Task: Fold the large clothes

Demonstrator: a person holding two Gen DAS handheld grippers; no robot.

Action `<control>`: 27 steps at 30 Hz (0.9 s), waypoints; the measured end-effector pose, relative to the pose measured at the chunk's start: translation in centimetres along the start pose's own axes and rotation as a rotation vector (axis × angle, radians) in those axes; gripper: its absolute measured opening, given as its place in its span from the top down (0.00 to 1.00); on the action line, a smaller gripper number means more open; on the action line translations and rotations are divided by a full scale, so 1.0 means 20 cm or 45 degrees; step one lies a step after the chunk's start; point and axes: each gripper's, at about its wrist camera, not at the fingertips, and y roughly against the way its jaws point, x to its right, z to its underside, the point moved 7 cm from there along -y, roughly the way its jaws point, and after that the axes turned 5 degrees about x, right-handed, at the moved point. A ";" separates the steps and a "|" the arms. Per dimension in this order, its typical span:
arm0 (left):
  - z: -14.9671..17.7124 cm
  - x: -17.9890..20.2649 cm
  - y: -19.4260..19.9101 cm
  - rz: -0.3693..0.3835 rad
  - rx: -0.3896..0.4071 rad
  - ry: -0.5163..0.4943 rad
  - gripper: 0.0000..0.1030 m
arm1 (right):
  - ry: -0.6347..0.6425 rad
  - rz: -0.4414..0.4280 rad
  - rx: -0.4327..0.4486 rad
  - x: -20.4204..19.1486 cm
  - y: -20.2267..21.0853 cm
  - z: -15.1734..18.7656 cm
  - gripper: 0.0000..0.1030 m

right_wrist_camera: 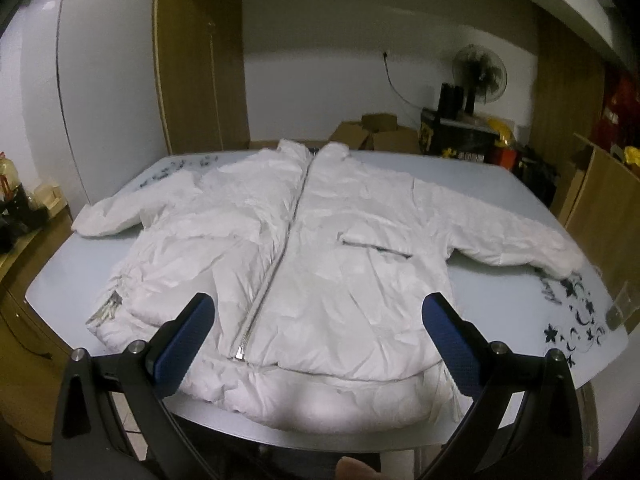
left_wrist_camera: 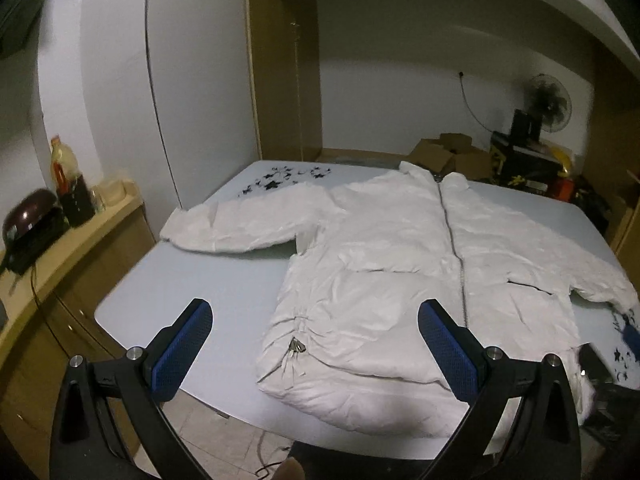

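On the pale blue worktop (right_wrist_camera: 500,208) in front of you lies the white padded jacket (right_wrist_camera: 320,248), spread flat, front side up, zipper (right_wrist_camera: 276,256) closed and running from the collar at the far edge down to the hem nearest you. Both sleeves stretch outward — the left sleeve (left_wrist_camera: 236,224) reaches toward the worktop's left edge, the right sleeve (right_wrist_camera: 516,240) toward the black floral print (right_wrist_camera: 572,320) at the right corner. A slanted pocket (right_wrist_camera: 376,248) shows on the jacket's right front panel. The hem bulges slightly over the near edge of the worktop.

Your left gripper (left_wrist_camera: 316,332) hovers above the near-left part of the jacket, jaws wide apart and holding nothing; a gathered drawstring with a small metal toggle (left_wrist_camera: 296,347) lies between its blue pads (left_wrist_camera: 184,348) in that view. Your right gripper (right_wrist_camera: 320,328) hangs over the lower middle of the jacket, jaws likewise spread wide and empty, the zipper's lower end visible between them.

Surroundings: a wooden side counter (left_wrist_camera: 80,248) at left carries a bottle (left_wrist_camera: 64,168) and a dark rounded appliance (left_wrist_camera: 30,216). Beyond the worktop — cardboard boxes (right_wrist_camera: 376,132), a standing fan (right_wrist_camera: 482,74), a wooden wardrobe panel (right_wrist_camera: 200,60).
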 end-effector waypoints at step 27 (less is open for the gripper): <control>0.19 0.07 -0.03 -0.035 -0.080 -0.114 0.00 | -0.092 -0.012 0.037 0.07 0.05 -0.02 0.00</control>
